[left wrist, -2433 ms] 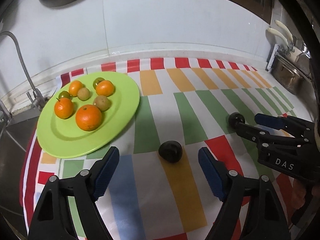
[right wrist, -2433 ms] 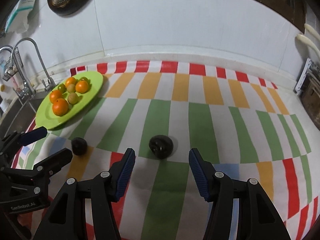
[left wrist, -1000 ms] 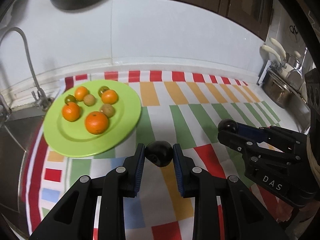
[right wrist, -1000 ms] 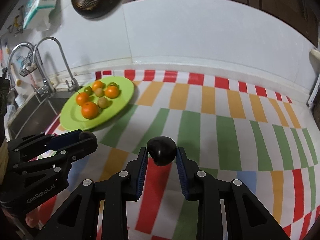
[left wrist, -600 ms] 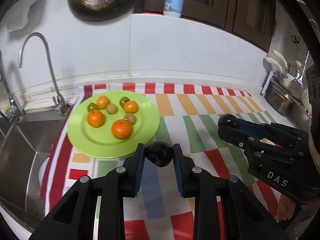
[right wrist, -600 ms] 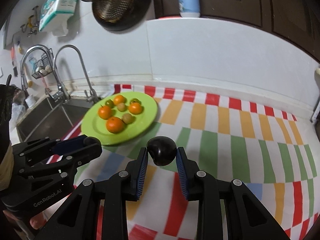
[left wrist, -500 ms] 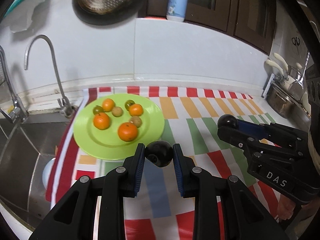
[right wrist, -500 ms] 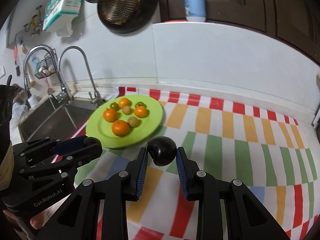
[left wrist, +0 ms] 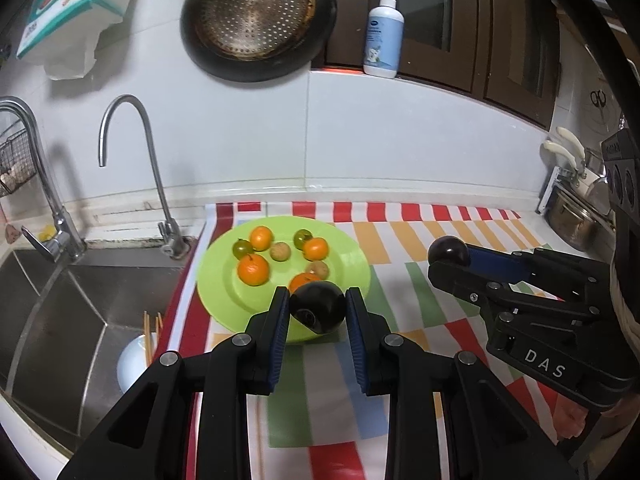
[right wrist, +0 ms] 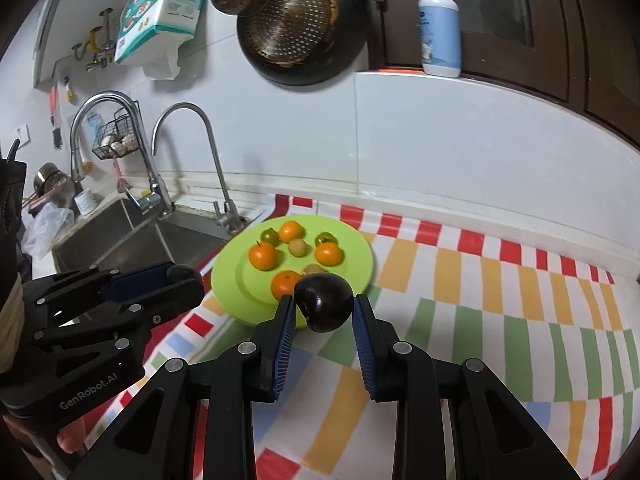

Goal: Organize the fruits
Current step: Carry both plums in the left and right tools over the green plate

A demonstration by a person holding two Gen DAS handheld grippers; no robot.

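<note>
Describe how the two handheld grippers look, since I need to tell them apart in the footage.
Both are black plastic with silver rivets and blue ribbed pads. The left gripper carries white "GenRobot.AI" lettering, read from the right wrist view; the right gripper carries "DAS". No cables or sleeves show.

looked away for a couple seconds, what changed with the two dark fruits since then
Both were taken hold of: the left gripper closed on one dark fruit, the right gripper on the other dark fruit, and both lifted them toward the green plate. The plate's fruits stayed put.
</note>
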